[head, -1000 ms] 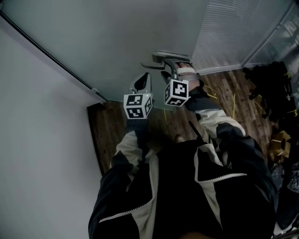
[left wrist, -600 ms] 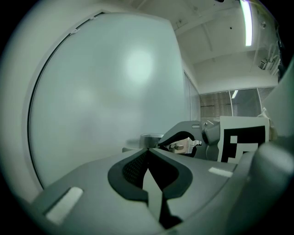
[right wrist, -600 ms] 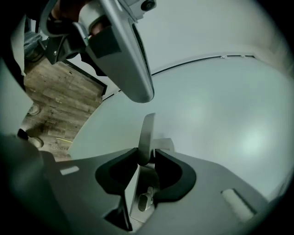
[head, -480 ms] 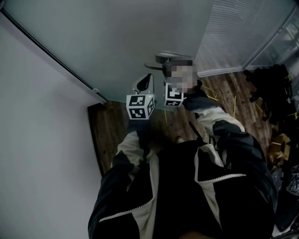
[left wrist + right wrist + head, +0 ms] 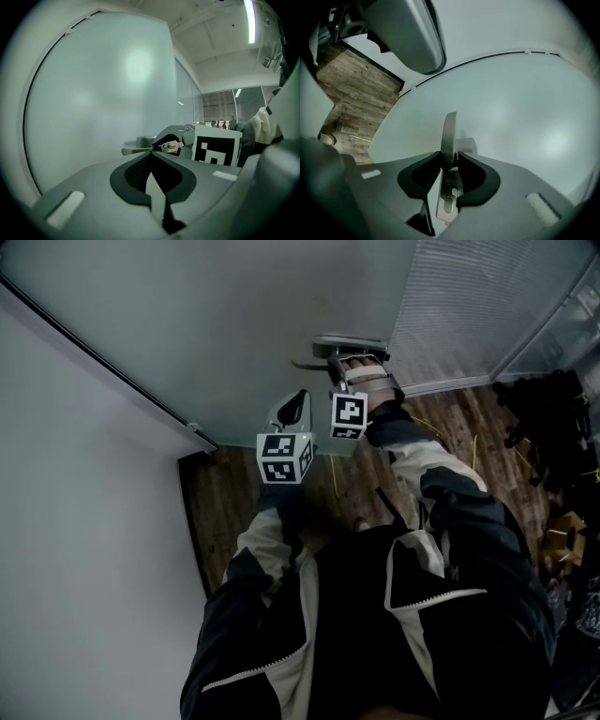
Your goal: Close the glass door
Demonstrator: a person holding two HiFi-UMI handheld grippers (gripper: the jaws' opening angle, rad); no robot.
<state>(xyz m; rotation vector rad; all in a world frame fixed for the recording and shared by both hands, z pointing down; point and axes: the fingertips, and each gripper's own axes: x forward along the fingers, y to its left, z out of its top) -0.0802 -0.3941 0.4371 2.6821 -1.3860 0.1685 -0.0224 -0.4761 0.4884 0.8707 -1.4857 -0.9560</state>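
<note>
Head view: the right claw (image 5: 343, 381), largely hidden behind its marker cube and the hand, meets the door handle (image 5: 349, 341) on the frosted glass door (image 5: 234, 324); the left claw (image 5: 291, 409) points at the glass beside it, arm extended.
Left gripper view: left claw (image 5: 151, 158) clenched, empty.
Right gripper view: right claw (image 5: 449, 161) grasps the handle's lever.

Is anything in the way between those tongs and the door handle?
Nothing visible. The right tongs are shut on the door handle of the glass door; the left tongs are shut and empty beside them.
</note>
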